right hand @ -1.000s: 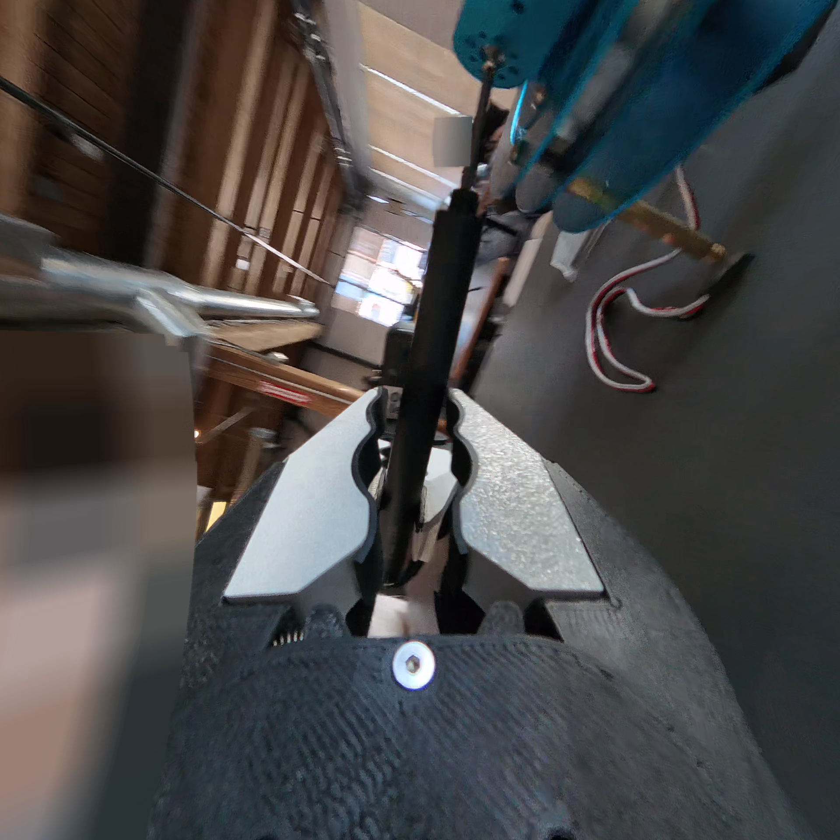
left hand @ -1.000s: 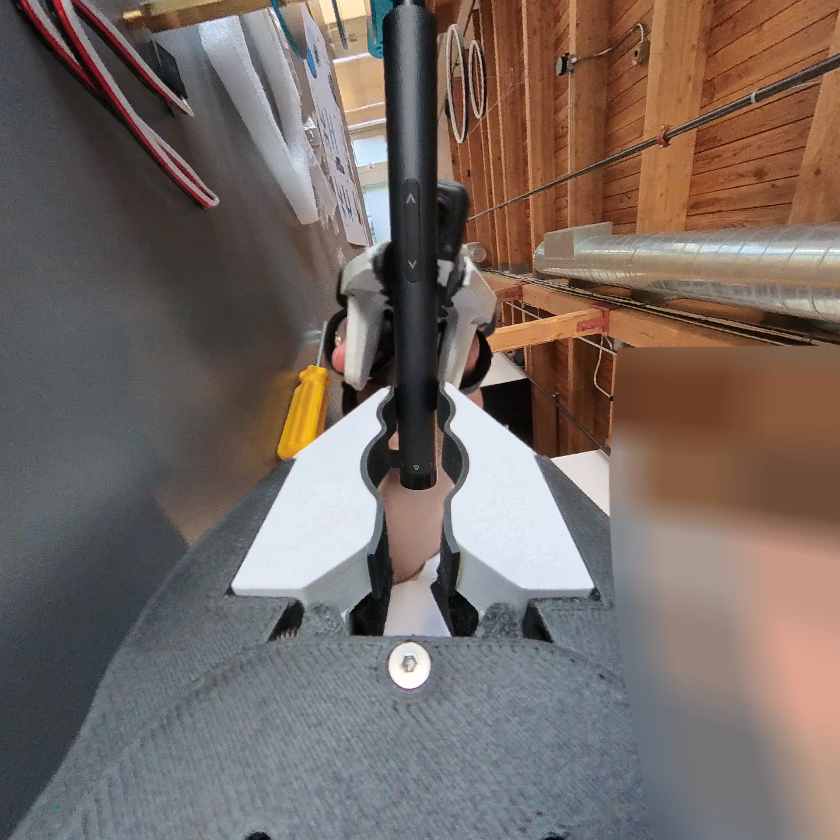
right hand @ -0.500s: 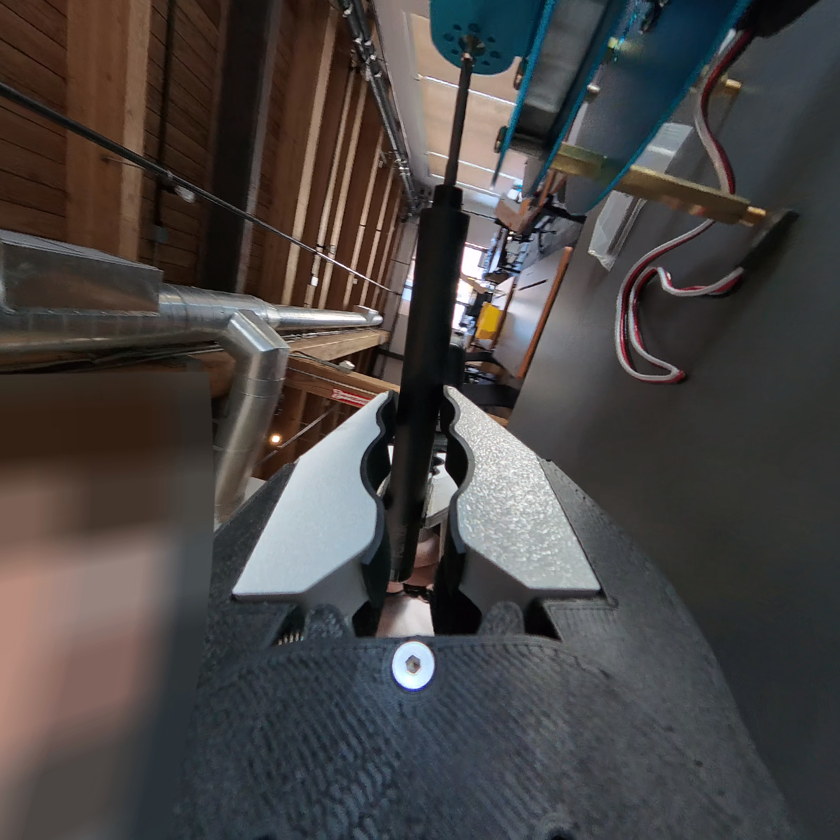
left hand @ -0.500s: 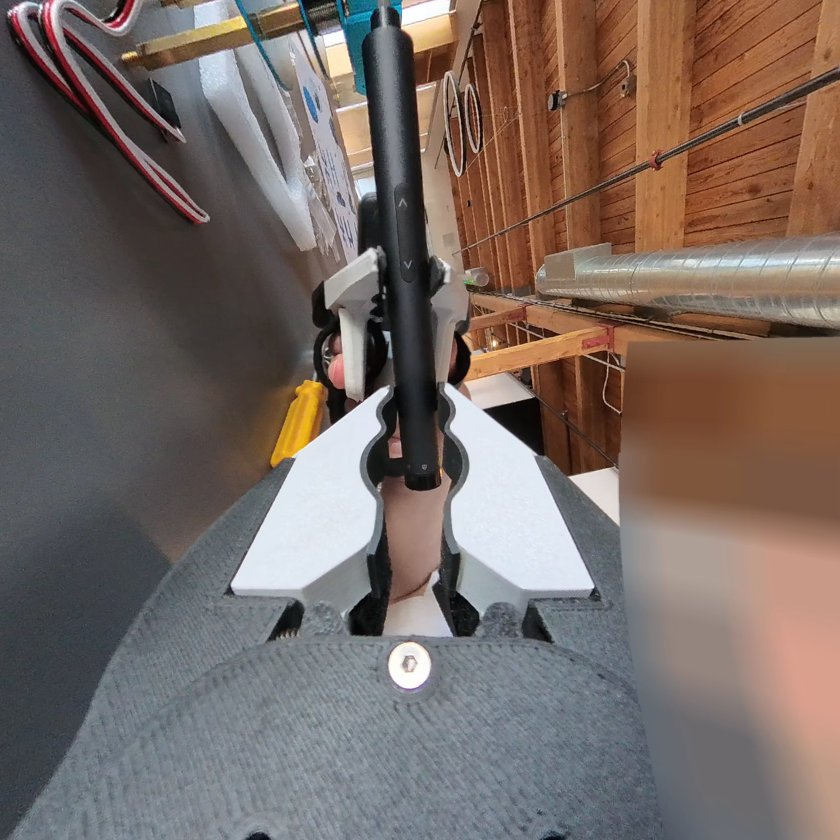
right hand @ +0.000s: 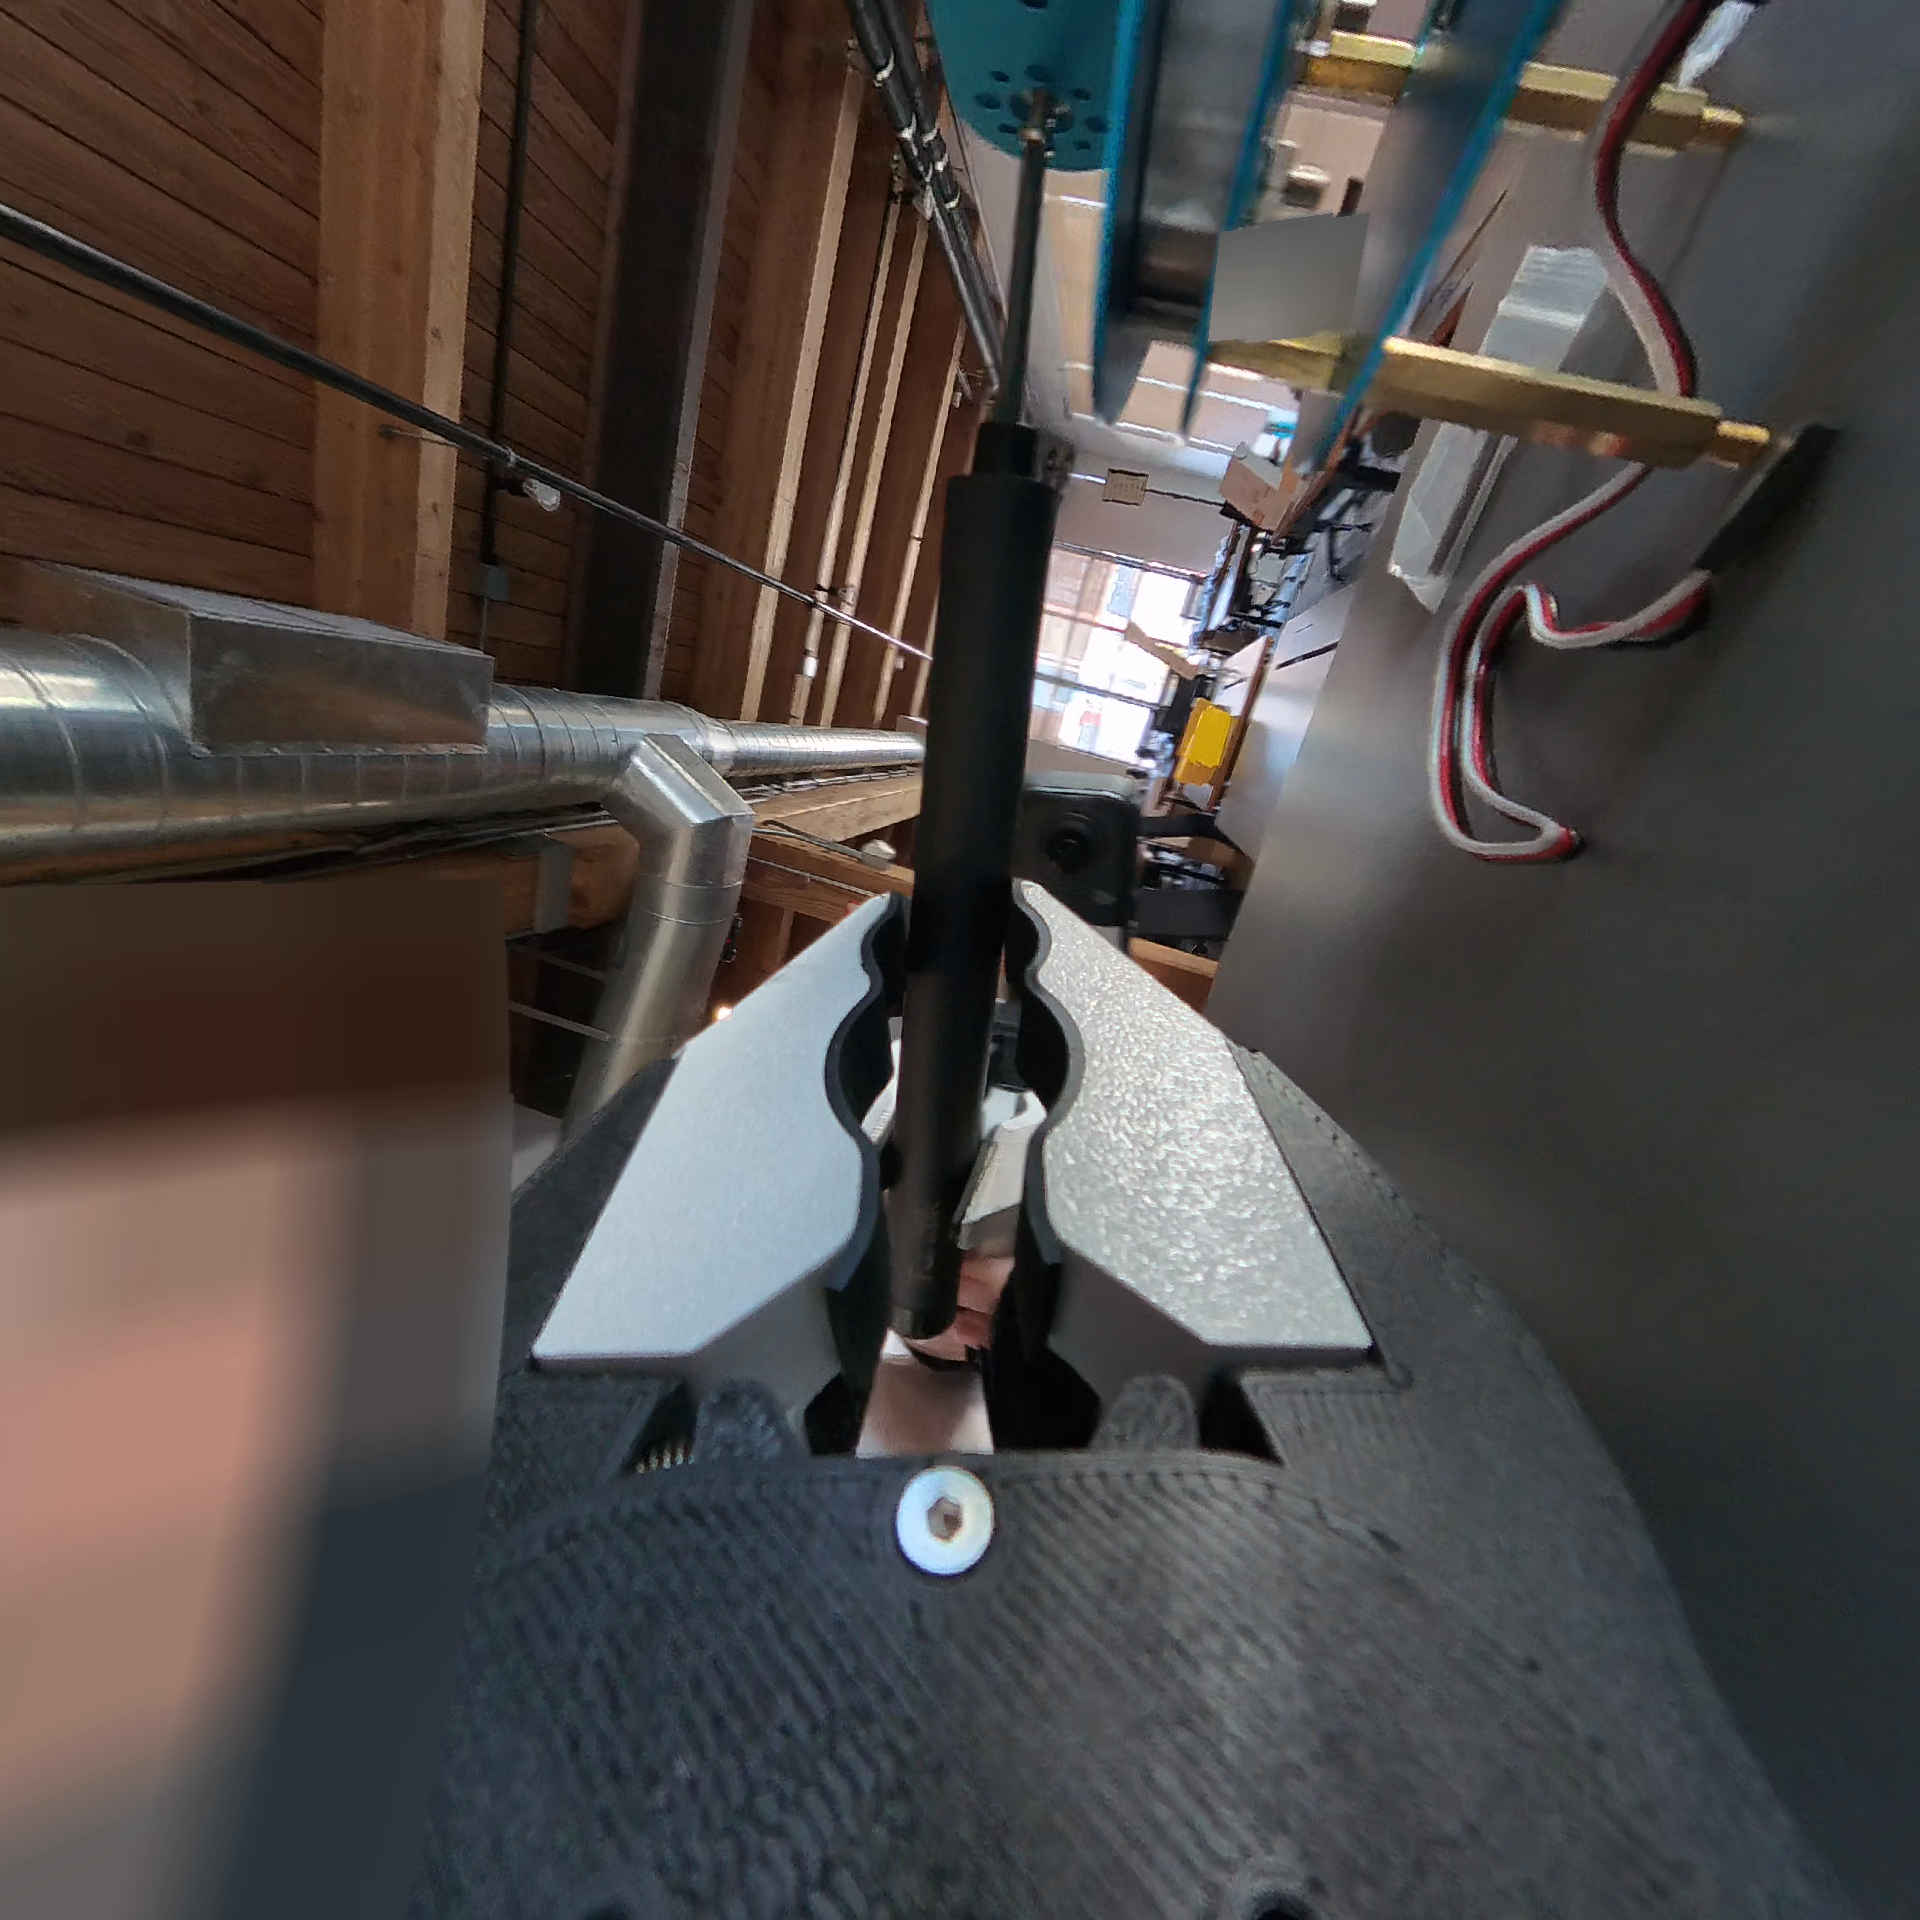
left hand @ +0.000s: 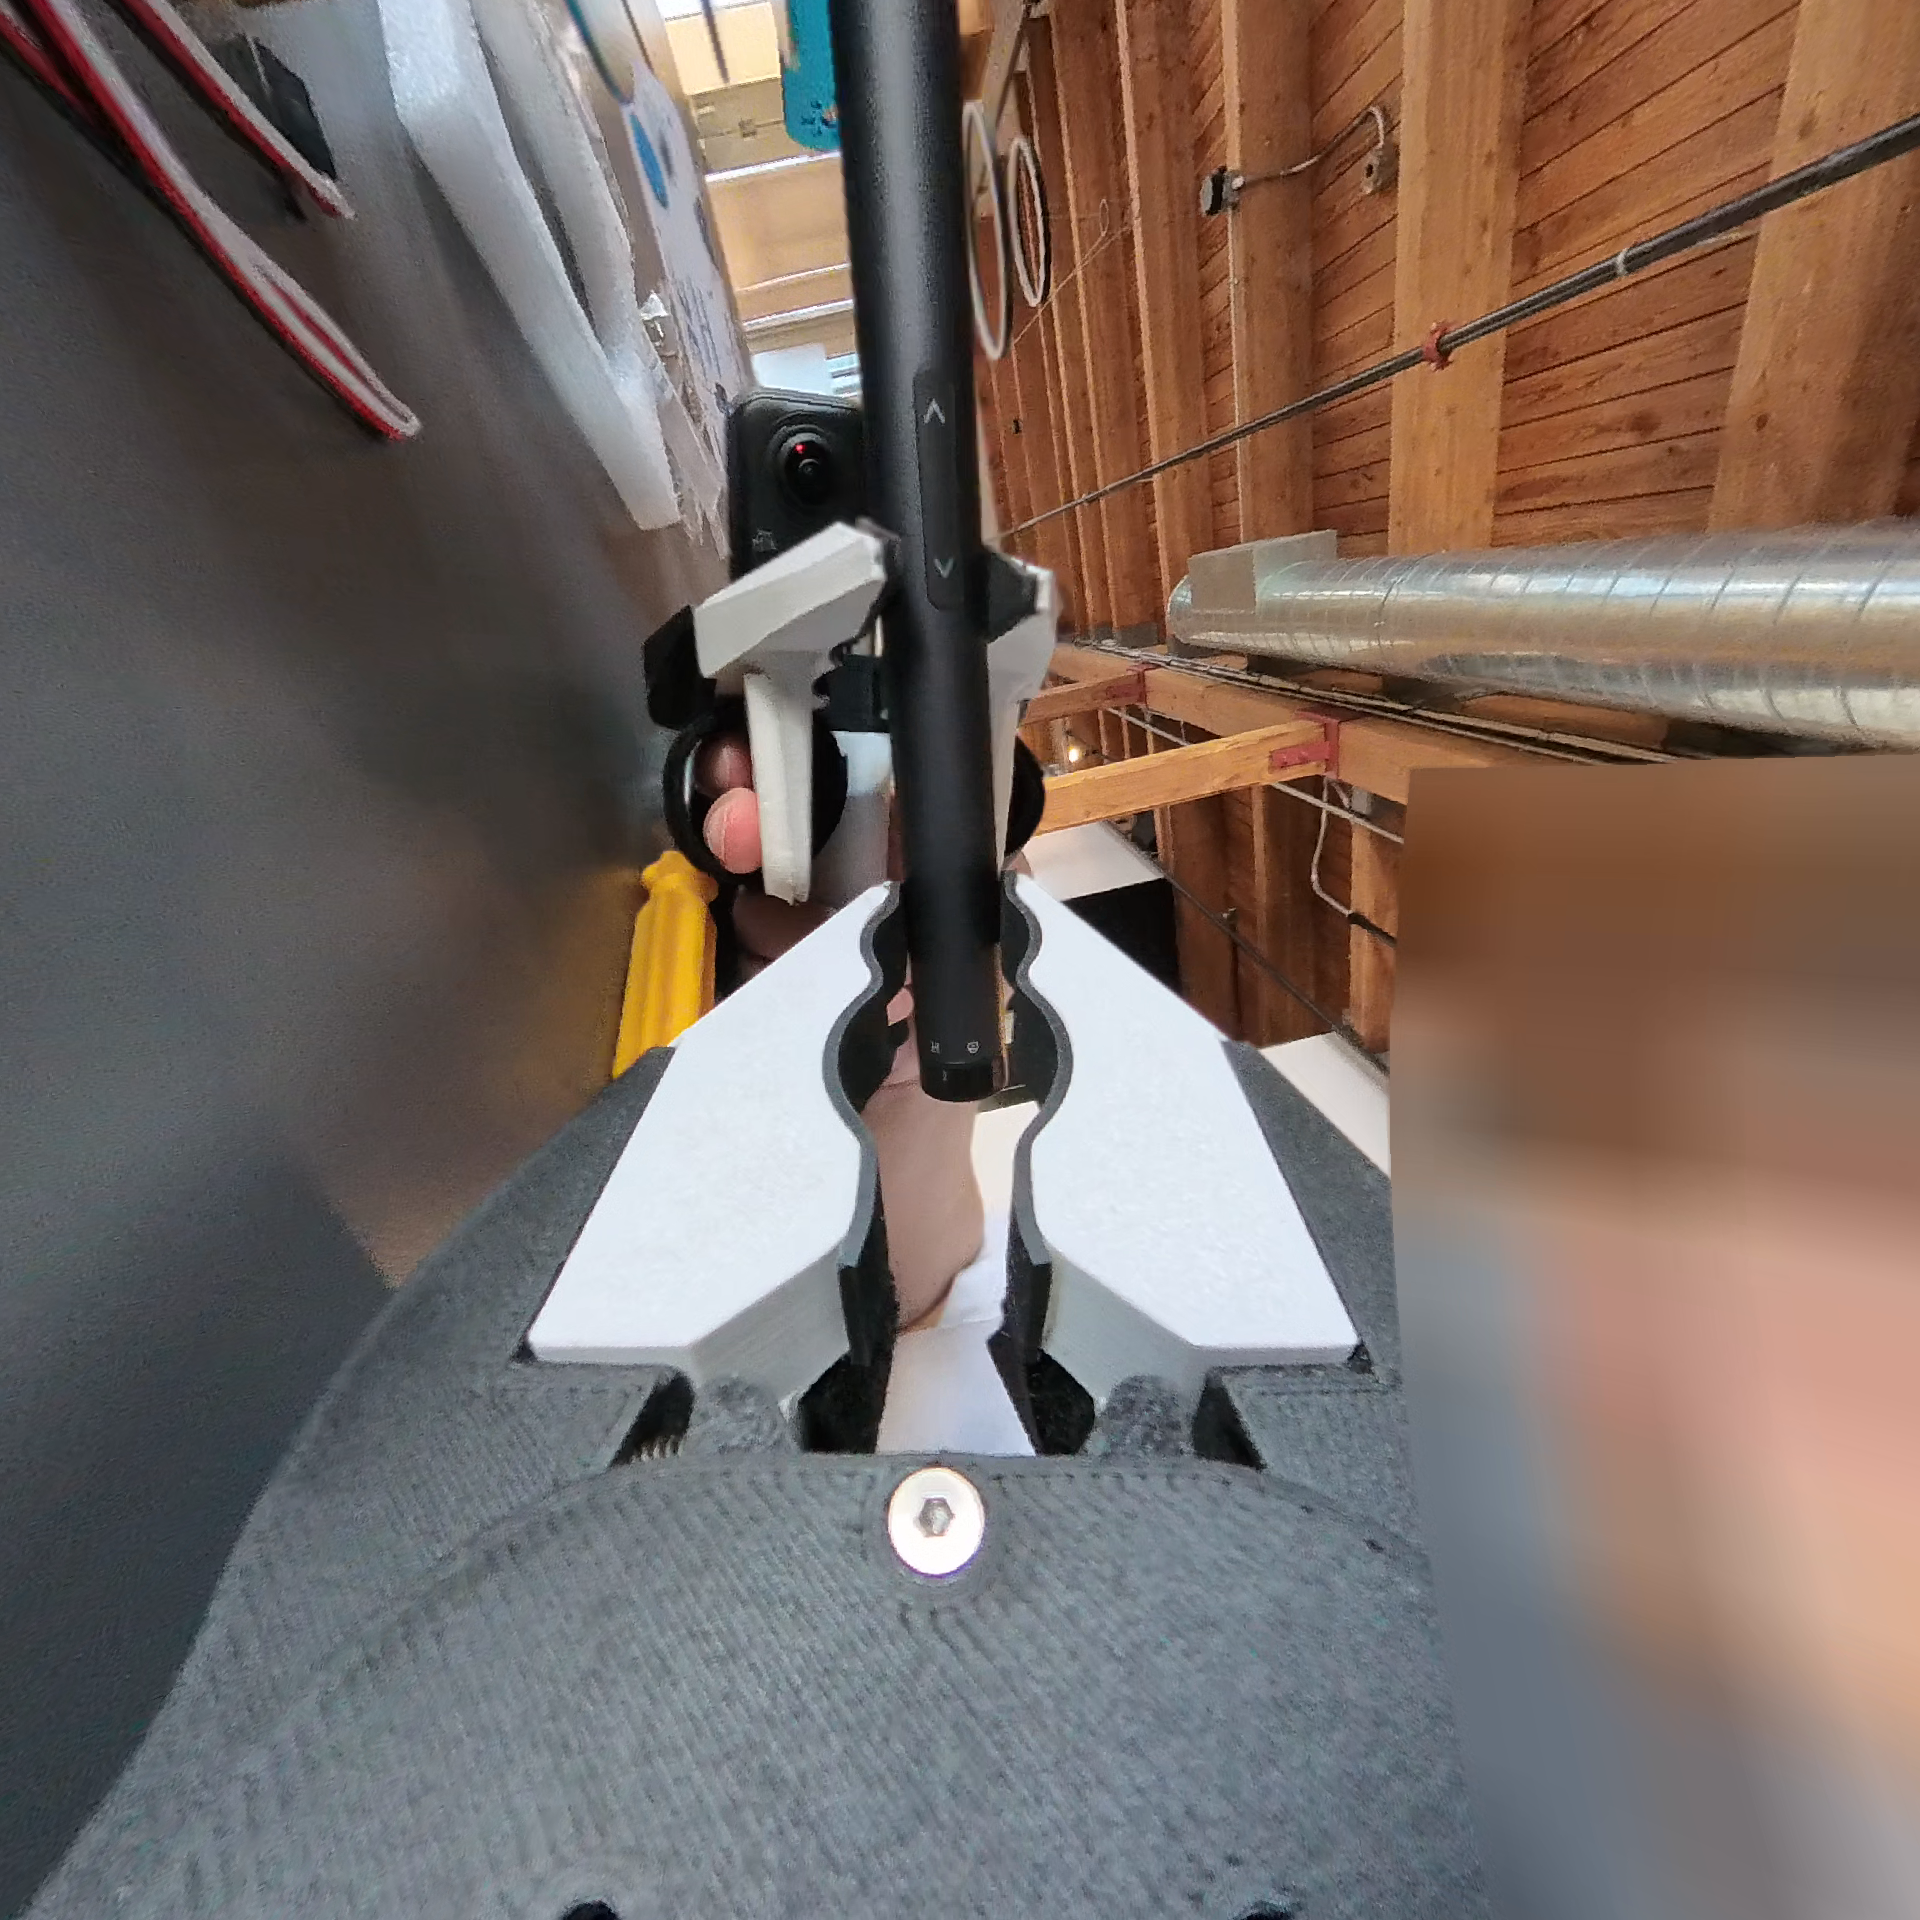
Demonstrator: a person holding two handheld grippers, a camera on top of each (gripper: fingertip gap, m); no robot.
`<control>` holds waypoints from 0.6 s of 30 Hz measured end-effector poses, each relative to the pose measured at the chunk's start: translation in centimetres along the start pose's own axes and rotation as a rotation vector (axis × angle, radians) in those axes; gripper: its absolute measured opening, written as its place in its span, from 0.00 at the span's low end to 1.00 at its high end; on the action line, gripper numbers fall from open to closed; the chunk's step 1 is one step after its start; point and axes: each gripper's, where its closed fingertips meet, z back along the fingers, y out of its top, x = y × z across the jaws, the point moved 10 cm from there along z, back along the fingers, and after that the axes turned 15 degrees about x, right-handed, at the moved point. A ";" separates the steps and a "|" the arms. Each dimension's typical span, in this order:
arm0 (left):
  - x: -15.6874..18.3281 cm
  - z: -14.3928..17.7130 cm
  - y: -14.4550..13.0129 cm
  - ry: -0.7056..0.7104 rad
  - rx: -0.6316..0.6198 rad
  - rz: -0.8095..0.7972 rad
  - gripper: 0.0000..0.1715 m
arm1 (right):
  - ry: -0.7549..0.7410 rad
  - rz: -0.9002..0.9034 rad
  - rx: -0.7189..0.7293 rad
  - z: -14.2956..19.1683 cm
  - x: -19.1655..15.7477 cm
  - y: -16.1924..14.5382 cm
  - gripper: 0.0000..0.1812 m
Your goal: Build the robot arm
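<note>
A black pen-shaped powered screwdriver [left hand: 914, 312] is held by both grippers. My left gripper [left hand: 951, 914] is shut on its rear end. The right gripper [left hand: 940, 613] shows beyond it in the left wrist view, clamped on the body by the arrow buttons, with a hand's fingers [left hand: 727, 821] in its handle loop. In the right wrist view my right gripper [right hand: 956, 914] is shut on the black screwdriver [right hand: 982, 675]. Its thin bit [right hand: 1023, 260] reaches a teal perforated disc [right hand: 997, 73] on a teal plate assembly.
The grey table surface [left hand: 208, 727] runs along one side, also in the right wrist view [right hand: 1662, 1039]. On it lie a red-white cable [right hand: 1475, 727], brass standoffs [right hand: 1507, 400], a yellow screwdriver handle [left hand: 670, 966] and white foam [left hand: 520, 260]. A metal duct [left hand: 1558, 613] and wooden wall are opposite. About 6 cm separates my left fingertips from my right.
The right gripper now looks nearer and larger in the left wrist view. The screwdriver's front end has left the top of that view. The right wrist view has steadied, with the teal disc higher in frame.
</note>
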 end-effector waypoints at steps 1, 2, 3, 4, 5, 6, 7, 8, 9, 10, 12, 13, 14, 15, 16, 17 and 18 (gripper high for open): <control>0.1 0.0 0.1 0.019 -0.006 -0.025 0.09 | -0.018 0.027 -0.005 0.0 -0.2 0.1 0.09; 0.3 0.0 0.1 0.040 -0.013 -0.052 0.09 | -0.049 0.072 -0.013 0.0 -0.4 0.1 0.09; 0.4 0.0 0.1 0.055 -0.018 -0.070 0.09 | -0.086 0.129 -0.020 -0.1 -0.7 0.2 0.09; 0.4 0.0 0.2 0.061 -0.018 -0.077 0.09 | -0.128 0.194 -0.028 -0.1 -1.2 0.3 0.11; 0.5 0.0 0.1 0.065 -0.016 -0.076 0.09 | -0.172 0.264 -0.042 -0.1 -1.7 0.4 0.13; 0.5 0.0 0.1 0.072 -0.015 -0.078 0.09 | -0.209 0.332 -0.054 -0.2 -2.2 0.4 0.14; 0.5 0.1 0.2 0.081 -0.014 -0.083 0.09 | -0.241 0.390 -0.067 -0.2 -2.7 0.4 0.13; 0.4 0.1 0.2 0.089 -0.012 -0.091 0.09 | -0.272 0.434 -0.084 -0.3 -3.1 0.3 0.14; 0.5 0.1 0.2 0.097 -0.011 -0.102 0.09 | -0.298 0.466 -0.104 -0.4 -3.3 0.1 0.14; 0.5 0.1 0.2 0.102 -0.011 -0.112 0.09 | -0.317 0.486 -0.117 -0.5 -3.3 0.0 0.13; 0.7 0.1 0.2 0.108 -0.010 -0.131 0.09 | -0.313 0.479 -0.118 -0.5 -3.2 0.1 0.10; 0.8 0.1 0.2 0.110 -0.008 -0.140 0.09 | -0.294 0.443 -0.111 -0.5 -3.0 0.2 0.10; 0.8 0.1 0.3 0.109 -0.008 -0.146 0.09 | -0.273 0.400 -0.100 -0.4 -2.8 0.3 0.10; 0.9 0.1 0.3 0.099 -0.005 -0.146 0.09 | -0.246 0.359 -0.085 -0.3 -2.6 0.3 0.10; 1.0 0.1 0.3 0.080 0.001 -0.142 0.09 | -0.213 0.313 -0.065 -0.3 -2.4 0.3 0.10; 1.0 0.1 0.3 0.063 0.008 -0.133 0.10 | -0.184 0.264 -0.049 -0.2 -2.2 0.3 0.10; 1.0 0.2 0.3 0.054 0.014 -0.122 0.11 | -0.165 0.224 -0.039 -0.2 -1.9 0.3 0.09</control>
